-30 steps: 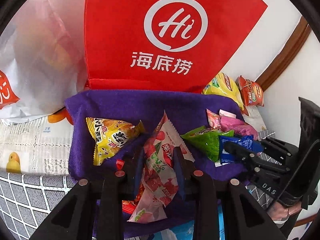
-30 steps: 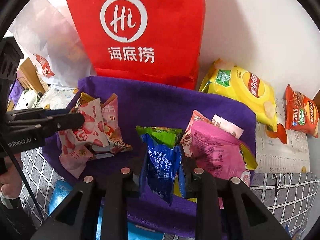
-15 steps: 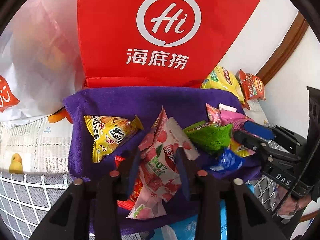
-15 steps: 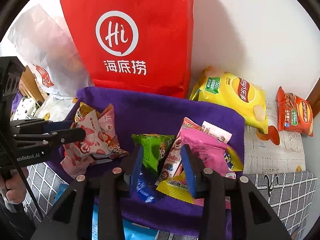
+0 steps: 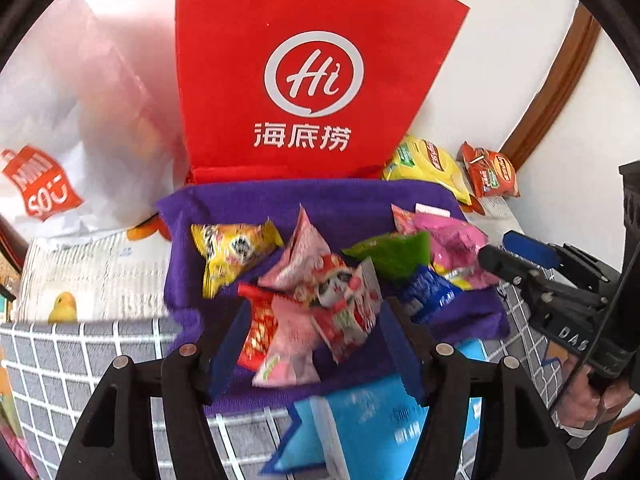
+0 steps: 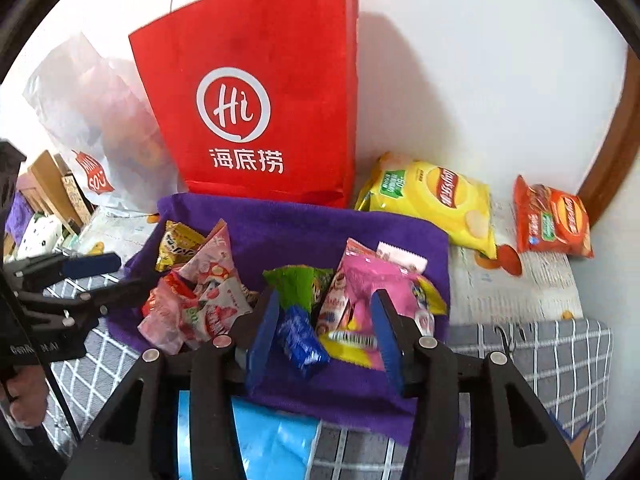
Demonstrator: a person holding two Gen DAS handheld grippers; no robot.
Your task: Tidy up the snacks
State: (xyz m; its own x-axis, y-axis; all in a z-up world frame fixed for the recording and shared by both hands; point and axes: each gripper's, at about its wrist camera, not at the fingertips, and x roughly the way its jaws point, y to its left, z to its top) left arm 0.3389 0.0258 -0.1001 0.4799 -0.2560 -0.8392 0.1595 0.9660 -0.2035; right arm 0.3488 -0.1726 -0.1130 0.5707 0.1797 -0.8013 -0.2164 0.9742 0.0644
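A: Snacks — two loose piles on the purple cloth [image 6: 288, 224], which lies on the grid-pattern surface [image 6: 540, 360] in front of the red Hi bag [image 6: 256, 92].

B: Left pile?

A: Yellow packet [image 5: 232, 250] at the back, pink strawberry packets [image 5: 316, 280] and a red packet [image 5: 260, 320] on top of each other. Left gripper [image 5: 310, 354] sits right over them, jaws spread wide, nothing pinched — the pink packets lie between the blue pads [image 5: 226, 348] but loose.

B: Right side?

A: Green packet [image 6: 300, 284], blue packet [image 6: 300, 338], big pink bag [image 6: 376, 284] with a yellow packet [image 6: 352, 346] under its near edge. Right gripper [image 6: 324, 338] has its jaws apart too; the blue packet lies between them on the cloth, close to the left pad, not held.

B: Anything off the cloth?

A: Yellow Lay's bag [image 6: 436, 200] and orange Lay's bag [image 6: 554, 218] on the printed paper by the wall, apart from each other. Light blue packet [image 6: 272, 440] at the near edge, partly under the cloth. White plastic bag [image 6: 100, 120] left of the red bag.

B: Focus?

A: Left view is motion-blurred, labels unreadable.
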